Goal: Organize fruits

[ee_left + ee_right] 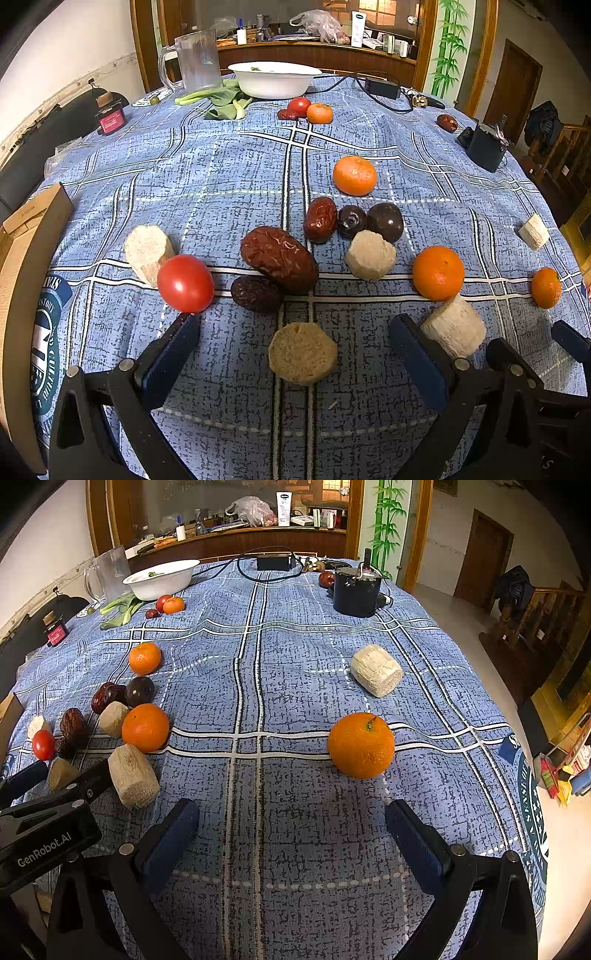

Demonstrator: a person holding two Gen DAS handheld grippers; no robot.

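A blue plaid tablecloth (pixel 295 657), coarse-woven and slightly rumpled, covers the table where the sorting appears only partly done: much of the fruit sits gathered in a loose cluster toward the left, while several pieces lie well apart. The left gripper (pixel 295 354) hovers low with its jaws spread wide and nothing between them, a tan sugarcane round (pixel 302 352) lying cut face up in the gap but untouched by either pad. The right gripper (pixel 291 834) is likewise spread and empty, aimed over bare cloth, with a large orange (pixel 361 745), pebbled and stem-capped, sitting just ahead of its right finger. Farther off rests a pale, fibrous sugarcane chunk (pixel 376 675) on its side. In the cluster, a second orange (pixel 438 273) sits near a wrinkled, leathery red date (pixel 279 258), which leans on a smaller, darker one; a glossy tomato (pixel 185 283) stands just beside the left finger, and two smooth dark fruits, possibly plums (pixel 385 221), touch each other behind. A white bowl (pixel 275 79) at the far edge holds little that can be made out.
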